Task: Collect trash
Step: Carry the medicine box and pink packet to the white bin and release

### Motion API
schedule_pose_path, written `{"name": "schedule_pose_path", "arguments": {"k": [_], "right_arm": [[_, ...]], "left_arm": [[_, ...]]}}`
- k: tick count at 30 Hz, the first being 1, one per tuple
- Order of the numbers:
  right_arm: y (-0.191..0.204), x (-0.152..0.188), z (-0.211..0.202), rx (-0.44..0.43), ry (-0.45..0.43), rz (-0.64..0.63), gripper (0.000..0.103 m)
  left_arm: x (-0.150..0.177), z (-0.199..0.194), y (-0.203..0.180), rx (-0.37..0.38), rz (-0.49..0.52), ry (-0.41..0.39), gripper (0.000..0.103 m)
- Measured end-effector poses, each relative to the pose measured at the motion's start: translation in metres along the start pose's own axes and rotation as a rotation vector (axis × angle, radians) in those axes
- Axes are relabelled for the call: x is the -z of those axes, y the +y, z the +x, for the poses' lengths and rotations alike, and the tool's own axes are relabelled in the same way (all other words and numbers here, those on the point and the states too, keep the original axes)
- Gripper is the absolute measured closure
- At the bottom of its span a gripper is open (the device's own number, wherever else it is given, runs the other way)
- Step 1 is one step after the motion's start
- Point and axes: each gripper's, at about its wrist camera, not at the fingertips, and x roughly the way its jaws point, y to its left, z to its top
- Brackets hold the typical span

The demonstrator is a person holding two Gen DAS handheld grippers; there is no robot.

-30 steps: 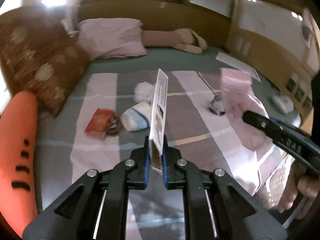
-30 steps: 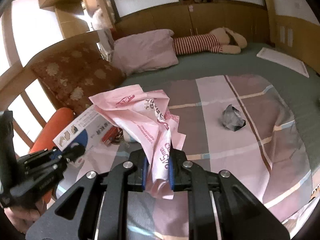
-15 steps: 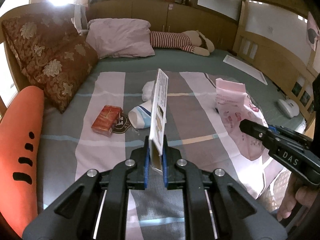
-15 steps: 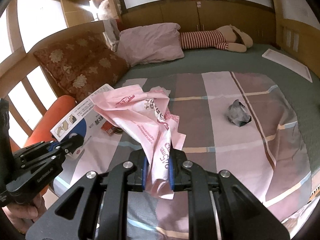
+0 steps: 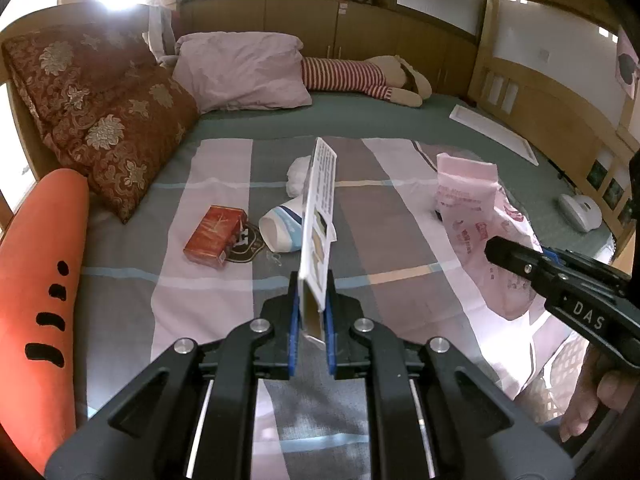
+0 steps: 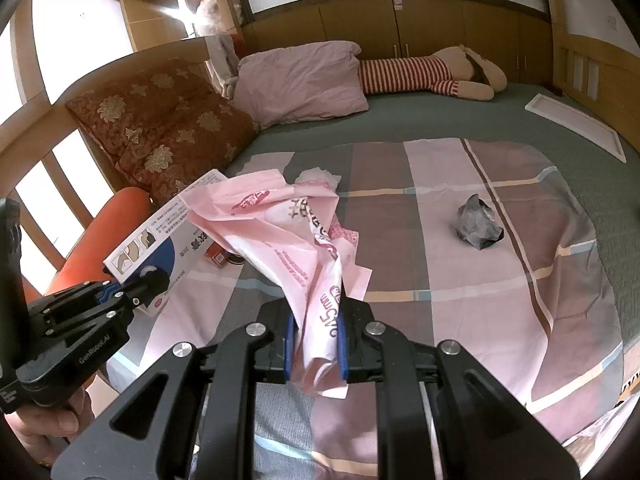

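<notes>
flat white box (image 5: 319, 216) edge-up; crumpled pink bag (image 6: 296, 232) hanging open.

Warm indoor light, window glare upper left (blown out), sharp centre, fisheye-bent vignetted edges

The pink bag (image 6: 304, 240) hides part of the red box (image 6: 218, 257); print on the flat carton (image 5: 320, 216) is unreadable.

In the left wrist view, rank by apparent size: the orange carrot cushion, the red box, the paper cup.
1. orange carrot cushion, by far the largest, though nearest the camera.
2. red box and paper cup: similar size, too close to rank.
</notes>
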Motion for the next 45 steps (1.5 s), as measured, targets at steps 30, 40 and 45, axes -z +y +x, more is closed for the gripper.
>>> {"name": "schedule_pose_path", "arguments": {"k": [30,40,45], "right_arm": [[-0.216,0.177,-0.249,0.541,-0.049,0.345,0.049],[-0.215,0.135,-0.372,0.518,-0.508,0.467,0.027],[-0.203,0.118,-0.358,0.459,-0.497,0.410,0.026]], "left_arm": [[0.043,-0.042,-0.166,0.473,0.440,0.032,0.091],[0.081,-0.078,-0.348,0.753,0.659,0.226,0.047],[0.065,-0.058,-0.341,0.692,0.541,0.234,0.017]]}}
